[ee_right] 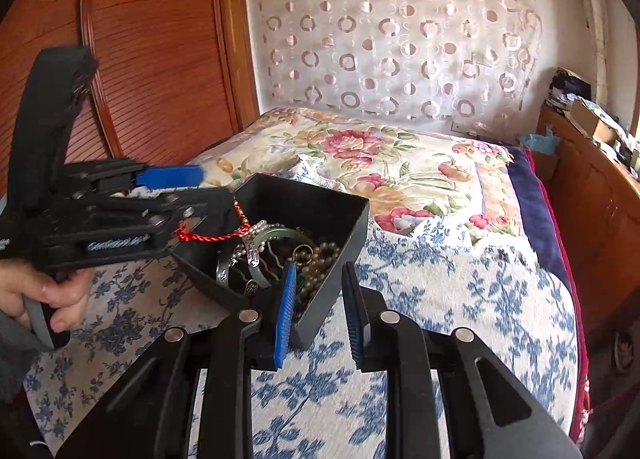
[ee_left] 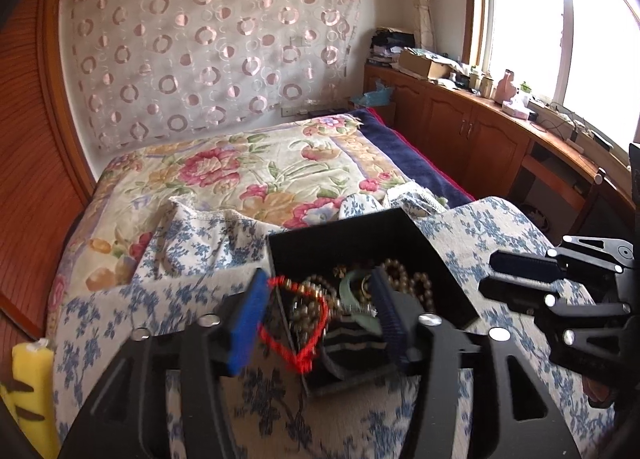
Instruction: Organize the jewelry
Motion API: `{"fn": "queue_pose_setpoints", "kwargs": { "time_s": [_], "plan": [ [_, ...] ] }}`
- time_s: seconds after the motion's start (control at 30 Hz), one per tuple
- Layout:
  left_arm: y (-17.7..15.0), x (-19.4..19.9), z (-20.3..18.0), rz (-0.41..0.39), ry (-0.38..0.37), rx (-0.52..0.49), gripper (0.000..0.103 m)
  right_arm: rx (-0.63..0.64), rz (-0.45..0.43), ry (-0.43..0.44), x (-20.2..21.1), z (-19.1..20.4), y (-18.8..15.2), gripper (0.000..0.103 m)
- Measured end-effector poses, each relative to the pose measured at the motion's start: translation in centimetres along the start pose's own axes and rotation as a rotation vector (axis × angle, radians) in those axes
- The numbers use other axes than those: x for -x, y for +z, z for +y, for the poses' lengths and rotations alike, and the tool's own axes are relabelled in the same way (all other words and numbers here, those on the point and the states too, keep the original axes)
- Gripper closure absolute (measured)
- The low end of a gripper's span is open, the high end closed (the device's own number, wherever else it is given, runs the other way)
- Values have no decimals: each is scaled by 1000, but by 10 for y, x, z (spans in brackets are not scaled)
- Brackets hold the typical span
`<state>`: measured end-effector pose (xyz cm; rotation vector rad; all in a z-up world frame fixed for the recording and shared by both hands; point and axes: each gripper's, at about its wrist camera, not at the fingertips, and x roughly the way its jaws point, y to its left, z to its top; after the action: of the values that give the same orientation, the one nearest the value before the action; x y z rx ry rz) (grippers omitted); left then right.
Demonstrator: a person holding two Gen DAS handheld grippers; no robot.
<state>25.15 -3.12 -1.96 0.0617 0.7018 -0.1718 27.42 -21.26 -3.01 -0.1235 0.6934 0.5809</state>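
A black box (ee_left: 372,243) sits on a blue-flowered cloth (ee_left: 480,227) spread over the foot of a bed (ee_left: 224,163). The box is open at the top and holds a tangle of jewelry: bead strings (ee_right: 320,263), a pale green bangle (ee_right: 276,235), silver pieces.

A red cord (ee_left: 296,323) lies draped over the box's near wall, partly inside and partly hanging outside.

Left tongs (ee_left: 320,319): jaws apart, straddling the box's near corner, one blue pad (ee_left: 244,323) outside the wall and the other inside among the beads. The red cord lies between the pads; neither pad presses on it. In the right wrist view a hand (ee_right: 44,299) holds this tool's grip.

Right tongs (ee_right: 320,307): jaws apart, straddling the box's right wall at its near corner, left pad (ee_right: 286,307) inside the box against the beads, right pad outside above the cloth. The pads do not clamp the wall.
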Motion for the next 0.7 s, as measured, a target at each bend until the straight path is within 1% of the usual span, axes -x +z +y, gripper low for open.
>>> {"fn": "queue_pose_setpoints", "kwargs": {
  "time_s": [0.03,0.07,0.13,0.17,0.23,0.33,0.37,0.4,0.43,0.5,0.63,0.7],
  "plan": [
    [-5,7,0,-4,7,8,35,-10,-5,-6,4,0,-2,67],
    [-9,12,0,-7,11,13,33,-19,-10,-11,8,1,-4,64],
    [-18,26,0,-18,25,27,23,-33,-23,-25,19,4,-9,55],
    [-23,32,0,-23,33,32,21,-38,-28,-32,22,5,-11,52],
    [-29,45,-1,-32,54,37,14,-50,-46,-55,35,9,-15,40],
    [-39,67,-2,-53,91,46,10,-70,-77,-82,56,13,-22,31],
    [-42,76,-3,-62,102,46,8,-74,-88,-89,63,16,-24,29],
    [-45,85,-2,-71,106,51,8,-76,-100,-96,70,18,-26,25],
    [-46,89,-2,-74,106,54,8,-77,-110,-101,76,20,-26,21],
    [-52,104,-4,-78,104,61,8,-80,-130,-111,87,24,-29,18],
    [-62,129,-7,-99,121,58,8,-87,-171,-141,111,36,-35,7],
    [-63,138,-9,-108,129,62,8,-94,-188,-169,122,41,-39,3]
  ]
}}
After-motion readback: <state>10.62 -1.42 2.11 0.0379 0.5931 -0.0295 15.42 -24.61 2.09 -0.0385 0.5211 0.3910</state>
